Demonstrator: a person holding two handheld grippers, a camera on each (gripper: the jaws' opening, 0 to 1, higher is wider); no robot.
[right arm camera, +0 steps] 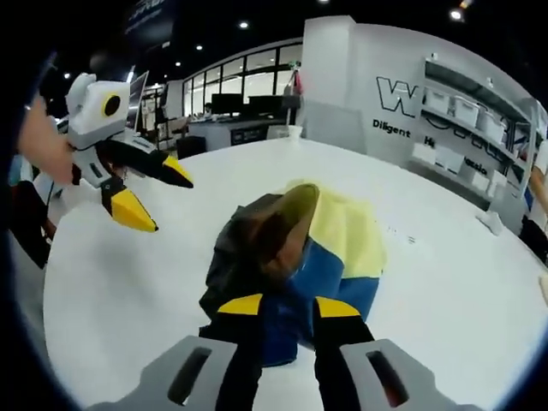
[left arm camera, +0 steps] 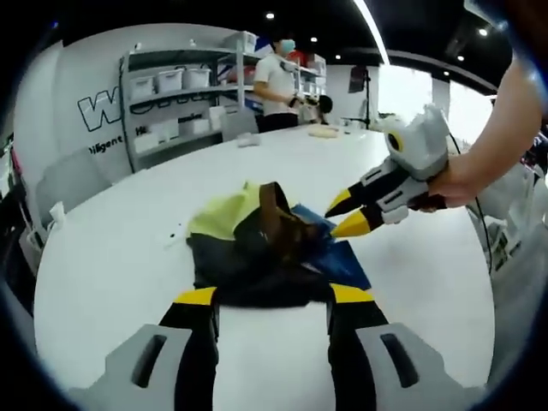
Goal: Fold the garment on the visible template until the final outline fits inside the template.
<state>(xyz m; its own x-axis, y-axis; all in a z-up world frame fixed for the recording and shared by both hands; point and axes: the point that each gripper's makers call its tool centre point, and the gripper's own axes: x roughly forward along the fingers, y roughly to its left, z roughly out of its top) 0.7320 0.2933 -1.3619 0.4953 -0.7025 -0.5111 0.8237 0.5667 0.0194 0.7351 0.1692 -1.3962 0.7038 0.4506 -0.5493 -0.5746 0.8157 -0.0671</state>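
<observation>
The left gripper (left arm camera: pixel 272 296) hangs with jaws parted and empty at the near edge of the garment (left arm camera: pixel 265 248), likely lining up a fold. The right gripper (right arm camera: pixel 278 306), also spread and empty, hovers over the bunched cloth, held by a hand (left arm camera: pixel 458 184) from the side, above the white table (left arm camera: pixel 128 257).

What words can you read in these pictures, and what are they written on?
"W": big outlined letter on the white wall; the letters after it are hidden by the shelves.
"Diligent": small dark word on the same wall, below the big letter.
"H...": next word, cut off by the shelves.
Labels on the shelf bins: too small to read.
</observation>
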